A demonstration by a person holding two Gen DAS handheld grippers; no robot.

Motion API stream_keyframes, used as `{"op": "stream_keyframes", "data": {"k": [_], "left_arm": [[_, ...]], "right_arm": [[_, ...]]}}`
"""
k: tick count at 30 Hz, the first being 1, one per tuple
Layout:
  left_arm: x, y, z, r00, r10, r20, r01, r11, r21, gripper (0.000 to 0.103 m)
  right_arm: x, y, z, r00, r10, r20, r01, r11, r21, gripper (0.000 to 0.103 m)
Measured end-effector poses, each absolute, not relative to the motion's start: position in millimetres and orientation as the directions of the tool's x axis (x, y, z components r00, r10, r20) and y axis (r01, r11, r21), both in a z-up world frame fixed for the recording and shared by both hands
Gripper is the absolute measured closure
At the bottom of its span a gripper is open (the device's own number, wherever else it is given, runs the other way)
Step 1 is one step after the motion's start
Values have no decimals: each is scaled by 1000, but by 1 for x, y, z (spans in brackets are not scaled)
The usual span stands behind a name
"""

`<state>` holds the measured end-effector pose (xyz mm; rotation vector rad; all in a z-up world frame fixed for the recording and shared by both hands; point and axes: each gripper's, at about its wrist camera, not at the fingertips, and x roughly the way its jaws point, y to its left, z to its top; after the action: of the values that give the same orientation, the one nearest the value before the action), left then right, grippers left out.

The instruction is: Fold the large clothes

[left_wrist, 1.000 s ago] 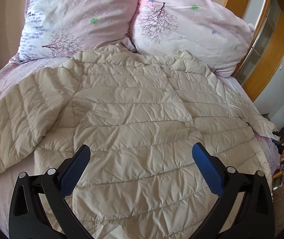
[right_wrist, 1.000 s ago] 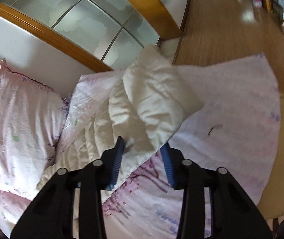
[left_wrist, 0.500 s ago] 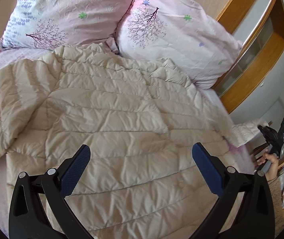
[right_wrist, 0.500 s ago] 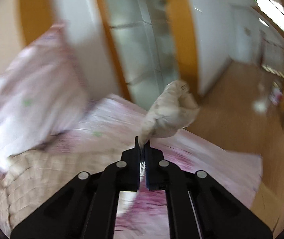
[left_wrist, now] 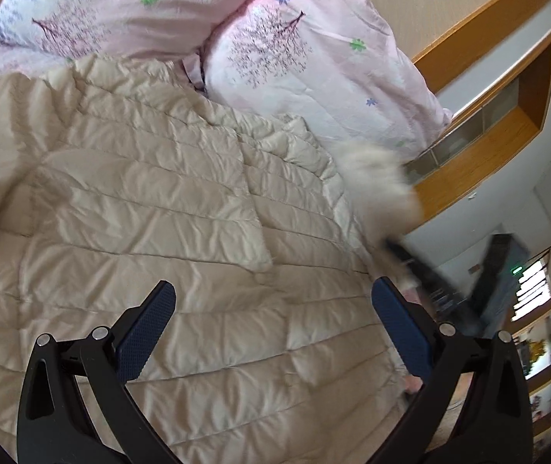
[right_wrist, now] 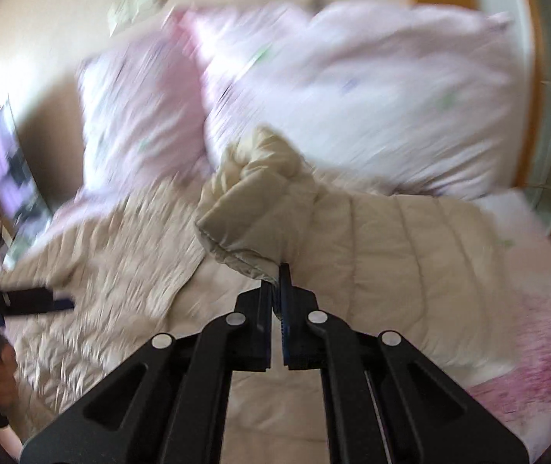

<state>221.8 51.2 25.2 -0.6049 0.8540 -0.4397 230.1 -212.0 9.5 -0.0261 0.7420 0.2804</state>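
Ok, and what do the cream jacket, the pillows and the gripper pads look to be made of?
The jacket looks like thin synthetic shell over puffy fill: stitched horizontal channels, fine crinkles, a faint sheen. The pillows seem to have matte woven covers, probably cotton, printed with trees and flowers and finely creased. The left gripper has dark blue pads with a dotted grip texture, likely rubber, on black plastic-looking arms.
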Motion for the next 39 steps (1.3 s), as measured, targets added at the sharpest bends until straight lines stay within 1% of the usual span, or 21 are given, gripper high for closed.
{"op": "stream_keyframes", "data": {"k": [2,3,4,5,6,10,15,18,20,21,22,23,24,25,29,30,31,32,34,36,39], "left_arm": [[228,46,23,565,-611,-554,114,723,-681,1],[231,44,21,554,-624,-551,110,711,-695,1],[234,41,19,540,-638,-549,101,697,-710,1],[237,39,18,530,-647,-549,96,689,-719,1],[240,36,17,521,-654,-549,91,682,-726,1],[253,22,10,482,-682,-550,57,651,-757,6],[271,6,3,453,-694,-560,12,633,-774,18],[287,-1,-3,453,-668,-591,-28,652,-758,30],[294,-2,-8,455,-660,-598,-47,653,-756,44],[298,-2,-10,459,-655,-601,-60,652,-756,47],[300,-2,-11,461,-652,-601,-66,651,-756,56],[303,-1,-13,466,-650,-600,-69,650,-757,70],[306,-2,-14,469,-648,-600,-72,649,-758,77],[308,-2,-15,472,-650,-596,-70,646,-760,92],[314,2,-10,503,-630,-592,-56,659,-750,99],[314,4,-8,514,-624,-589,-50,664,-746,99],[314,7,-5,526,-612,-591,-47,673,-738,100],[315,9,-2,536,-602,-592,-44,680,-732,100],[313,16,4,557,-581,-593,-41,694,-719,100],[309,25,11,580,-562,-590,-37,705,-708,100],[299,47,27,621,-529,-579,-19,728,-685,100]], "right_arm": [[229,-192,-3,649,255,-717,-306,950,60,89],[227,-186,-6,631,259,-731,-321,945,57,69],[221,-182,-8,620,259,-741,-332,942,51,54],[213,-179,-7,619,265,-739,-346,937,45,26],[208,-178,-5,630,271,-728,-354,934,41,21],[185,-192,13,637,302,-710,-344,935,89,21],[174,-232,35,672,309,-673,-243,950,194,21],[168,-255,44,704,291,-648,-186,956,227,21],[166,-271,49,724,263,-638,-142,962,235,21],[167,-275,49,729,254,-636,-128,963,238,21],[168,-281,49,734,243,-634,-109,964,244,21],[168,-289,48,737,237,-633,-84,962,262,21],[170,-296,45,734,245,-633,-65,954,293,21],[173,-303,42,727,262,-635,-51,942,332,21],[192,-339,13,650,430,-626,66,789,610,21],[200,-350,1,632,479,-609,123,714,689,21],[205,-356,-7,628,503,-594,157,665,730,21],[213,-369,-19,639,530,-557,213,574,791,21],[219,-383,-32,665,522,-534,276,493,825,23],[224,-397,-41,699,485,-525,326,437,838,29],[226,-395,-36,708,462,-535,318,468,824,39]]}}
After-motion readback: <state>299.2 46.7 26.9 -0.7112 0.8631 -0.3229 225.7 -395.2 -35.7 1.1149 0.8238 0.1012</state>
